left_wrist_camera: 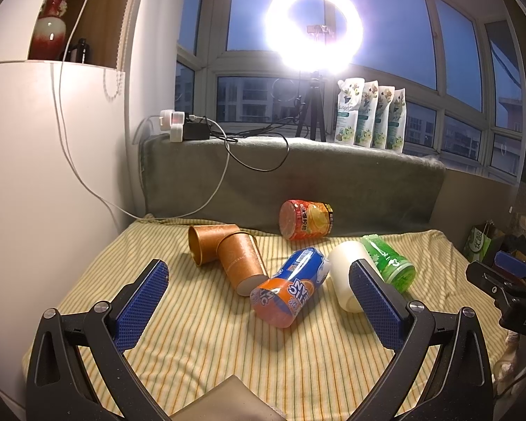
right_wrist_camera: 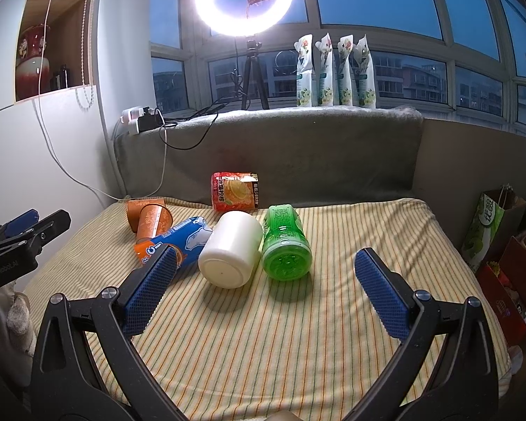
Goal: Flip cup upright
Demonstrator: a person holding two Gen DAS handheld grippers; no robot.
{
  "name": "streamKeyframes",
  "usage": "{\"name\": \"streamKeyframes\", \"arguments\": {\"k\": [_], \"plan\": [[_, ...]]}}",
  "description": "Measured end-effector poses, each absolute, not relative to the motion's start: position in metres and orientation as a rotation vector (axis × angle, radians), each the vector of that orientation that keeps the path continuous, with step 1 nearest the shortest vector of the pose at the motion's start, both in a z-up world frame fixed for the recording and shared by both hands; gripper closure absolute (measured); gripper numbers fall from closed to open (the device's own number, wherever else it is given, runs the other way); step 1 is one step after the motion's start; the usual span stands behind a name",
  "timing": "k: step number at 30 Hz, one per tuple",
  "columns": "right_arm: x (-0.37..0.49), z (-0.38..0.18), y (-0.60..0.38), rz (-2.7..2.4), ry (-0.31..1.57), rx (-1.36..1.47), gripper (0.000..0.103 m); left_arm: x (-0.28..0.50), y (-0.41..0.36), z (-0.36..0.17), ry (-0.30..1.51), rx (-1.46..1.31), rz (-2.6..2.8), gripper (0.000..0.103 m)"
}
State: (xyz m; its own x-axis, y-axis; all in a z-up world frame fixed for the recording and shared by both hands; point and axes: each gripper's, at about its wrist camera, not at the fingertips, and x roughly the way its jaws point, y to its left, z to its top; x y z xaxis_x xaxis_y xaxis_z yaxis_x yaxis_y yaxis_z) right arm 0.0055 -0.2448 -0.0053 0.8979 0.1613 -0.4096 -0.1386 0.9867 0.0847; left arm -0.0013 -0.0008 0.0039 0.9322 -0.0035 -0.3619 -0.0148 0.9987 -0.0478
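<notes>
Right wrist view: your right gripper (right_wrist_camera: 265, 289) has jaws apart, empty, lined up w/ white cup (right_wrist_camera: 230, 249) lying mid-mattress (right_wrist_camera: 298, 351); left gripper (left_wrist_camera: 259, 310) also apart, nothing held.

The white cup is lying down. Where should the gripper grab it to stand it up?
Probably around its round side wall, near the middle. The white cup lies on its side with its flat closed bottom facing the open right gripper, so come from above, one finger on each side, avoiding the green cup beside it.
</notes>
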Motion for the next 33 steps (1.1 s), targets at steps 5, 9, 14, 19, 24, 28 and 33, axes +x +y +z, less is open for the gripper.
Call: {"name": "streamKeyframes", "arguments": {"k": [5,9,14,19,24,28,33], "plan": [[0.0084,-0.0053,-0.2497,0.158,0.431,0.057,0.0,-0.0017,-0.0014,0.0039,0.37,-0.049,0.006,0.0],[0.0084,-0.0058,-0.2491,0.158,0.432,0.055,0.0,-0.0019,-0.0015,0.0035,0.371,-0.05,0.005,0.0],[0.0086,-0.0058,-0.249,0.158,0.433,0.056,0.0,-0.0025,-0.0016,0.0032,0.372,-0.051,0.003,0.0],[0.0088,-0.0061,-0.2485,0.159,0.434,0.056,0.0,-0.0025,-0.0019,0.0031,0.372,-0.052,0.004,0.0],[0.0092,-0.0053,-0.2478,0.159,0.435,0.054,0.0,-0.0026,-0.0022,0.0032,0.372,-0.051,0.004,0.0],[0.0098,-0.0095,-0.2475,0.16,0.438,0.051,0.0,-0.0025,-0.0019,0.0031,0.372,-0.052,0.004,0.0],[0.0106,-0.0106,-0.2469,0.162,0.44,0.049,0.0,-0.0022,-0.0025,0.0018,0.372,-0.052,0.005,0.0]]}}
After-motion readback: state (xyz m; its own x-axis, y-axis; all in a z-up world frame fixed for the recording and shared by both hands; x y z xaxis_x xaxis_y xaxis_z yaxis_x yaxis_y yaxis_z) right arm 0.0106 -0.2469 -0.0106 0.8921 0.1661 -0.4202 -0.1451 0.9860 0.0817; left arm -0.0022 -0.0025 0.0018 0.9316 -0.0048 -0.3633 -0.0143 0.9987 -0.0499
